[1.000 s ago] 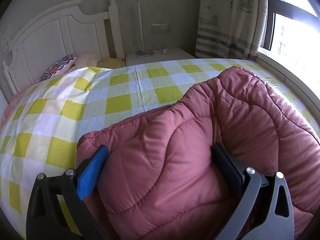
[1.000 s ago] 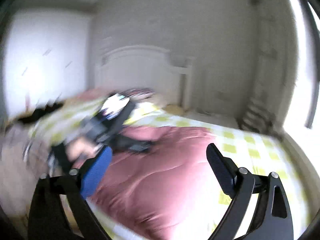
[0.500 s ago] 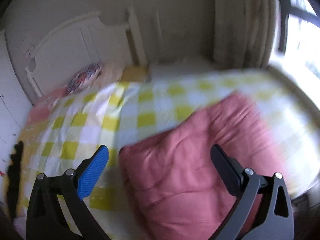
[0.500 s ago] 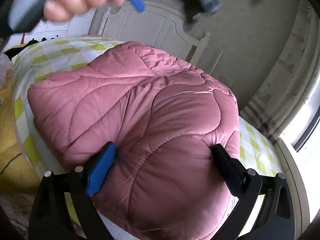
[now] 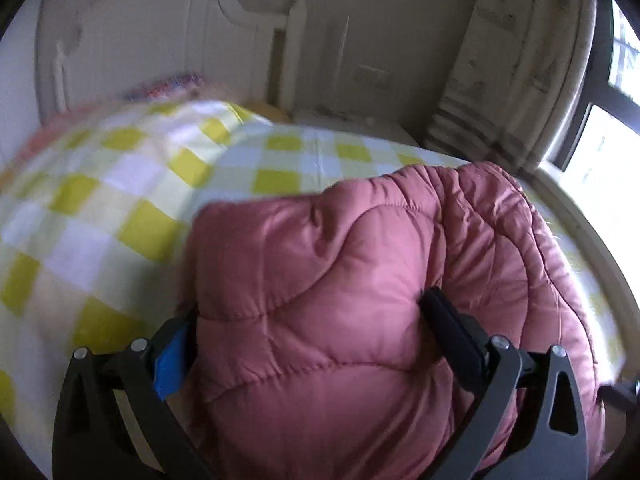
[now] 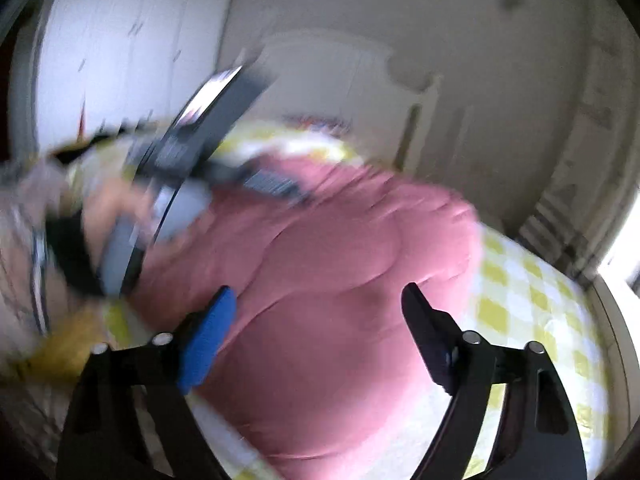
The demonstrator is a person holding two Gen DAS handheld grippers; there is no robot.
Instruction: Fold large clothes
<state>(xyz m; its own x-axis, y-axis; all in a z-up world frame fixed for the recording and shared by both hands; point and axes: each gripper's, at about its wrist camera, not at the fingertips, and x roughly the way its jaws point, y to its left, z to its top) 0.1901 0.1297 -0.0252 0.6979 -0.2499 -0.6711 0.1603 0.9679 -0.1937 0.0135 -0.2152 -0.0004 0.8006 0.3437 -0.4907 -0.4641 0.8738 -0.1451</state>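
Bed (image 5: 120,208): yellow-checked sheet, white headboard (image 5: 160,32) behind.
Jacket (image 5: 340,300): pink quilted, bunched on the bed's near side.
Left gripper (image 5: 308,320): your jaws straddle a thick fold, pressing into it.
Right gripper (image 6: 320,312): your jaws have just been closing, apart above the jacket, nothing gripped.

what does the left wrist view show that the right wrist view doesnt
Only the left wrist view: the window and the left gripper's fingers pressed into the folded quilt. Only the right wrist view: the person's hand on the left gripper, and the right gripper, jaws just closing, nothing pinched. Both: pink quilted coat, checked bed sheet, white headboard.
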